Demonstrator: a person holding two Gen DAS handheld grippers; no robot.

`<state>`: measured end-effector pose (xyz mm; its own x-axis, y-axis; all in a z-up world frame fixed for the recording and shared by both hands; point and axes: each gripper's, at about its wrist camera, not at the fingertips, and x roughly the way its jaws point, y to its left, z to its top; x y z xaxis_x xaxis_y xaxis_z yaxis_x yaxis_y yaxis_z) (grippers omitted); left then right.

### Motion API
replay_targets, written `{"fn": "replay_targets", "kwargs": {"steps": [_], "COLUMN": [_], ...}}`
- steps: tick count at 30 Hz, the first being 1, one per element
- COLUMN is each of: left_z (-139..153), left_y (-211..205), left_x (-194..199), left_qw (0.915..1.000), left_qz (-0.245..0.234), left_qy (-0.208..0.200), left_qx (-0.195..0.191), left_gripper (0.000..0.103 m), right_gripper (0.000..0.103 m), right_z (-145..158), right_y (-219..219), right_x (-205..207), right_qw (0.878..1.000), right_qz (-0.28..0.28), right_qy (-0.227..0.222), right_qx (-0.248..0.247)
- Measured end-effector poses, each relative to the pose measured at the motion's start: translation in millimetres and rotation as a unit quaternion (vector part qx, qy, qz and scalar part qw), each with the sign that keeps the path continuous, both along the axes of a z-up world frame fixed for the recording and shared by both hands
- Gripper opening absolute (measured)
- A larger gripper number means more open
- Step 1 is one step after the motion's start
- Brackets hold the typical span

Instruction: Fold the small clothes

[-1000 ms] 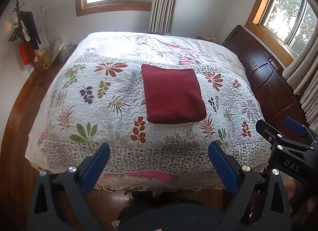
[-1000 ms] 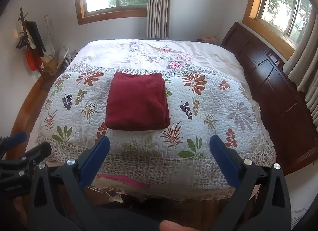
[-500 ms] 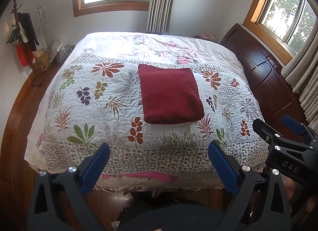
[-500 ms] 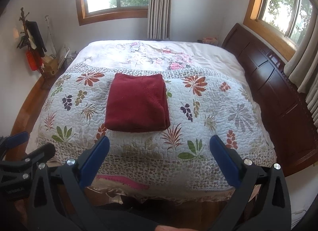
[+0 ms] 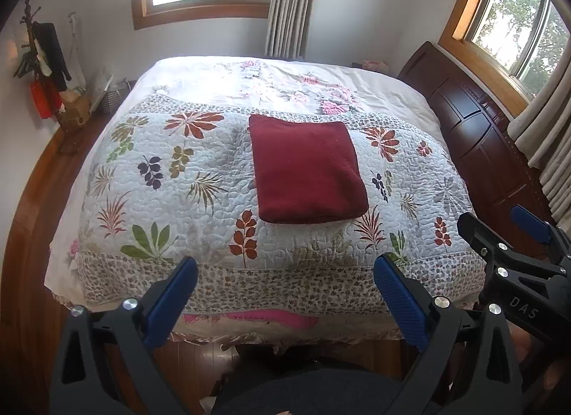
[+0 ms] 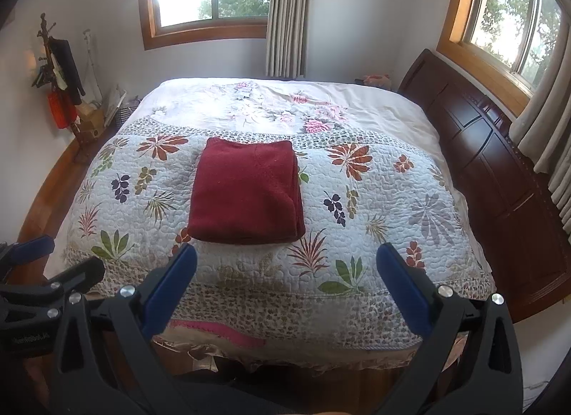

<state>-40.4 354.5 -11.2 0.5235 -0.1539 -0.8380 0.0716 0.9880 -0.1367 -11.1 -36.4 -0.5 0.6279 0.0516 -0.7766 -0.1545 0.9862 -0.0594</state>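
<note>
Dark red and already squared into a neat fold, the small garment [image 5: 307, 172] lies on the leaf-patterned quilt [image 5: 171, 201], long axis running away toward the far window. Both tools hang back off the bed's near edge, jaws spread wide and empty. It sits ahead of the left gripper [image 5: 285, 293] and ahead-left of the right gripper [image 6: 285, 283], roughly equally near both.

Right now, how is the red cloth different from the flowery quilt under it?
The red cloth is one plain dark red; the quilt is pale with coloured leaves and flowers. The red cloth is folded into a small thick rectangle; the quilt lies spread out over the bed. The red cloth looks fuzzy; the quilt looks stitched and bumpy. Both are soft fabric lying flat.
</note>
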Motion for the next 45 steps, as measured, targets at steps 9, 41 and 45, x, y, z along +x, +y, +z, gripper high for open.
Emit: {"fn": "replay_targets", "kwargs": {"steps": [9,41,45], "left_z": [-1.4,-8.2,-8.7], "left_y": [1.2,9.3,10.0], "left_x": [5.5,27.6,29.8], "left_qw": [1.0000,0.9999,0.9999], "left_qz": [0.000,-0.007,-0.007], "left_qy": [0.001,0.005,0.006], "left_qx": [0.004,0.008,0.008], "left_gripper": [0.099,0.099,0.099], "right_gripper": [0.100,0.100,0.100], "right_z": [-0.9,-9.0,-10.1], "right_y": [2.8,6.6,7.7], "right_x": [4.1,19.9,24.3], "right_qw": [1.000,1.000,1.000], "right_qz": [0.000,0.002,0.003], "right_qy": [0.003,0.010,0.011], "right_qx": [0.003,0.000,0.000]}}
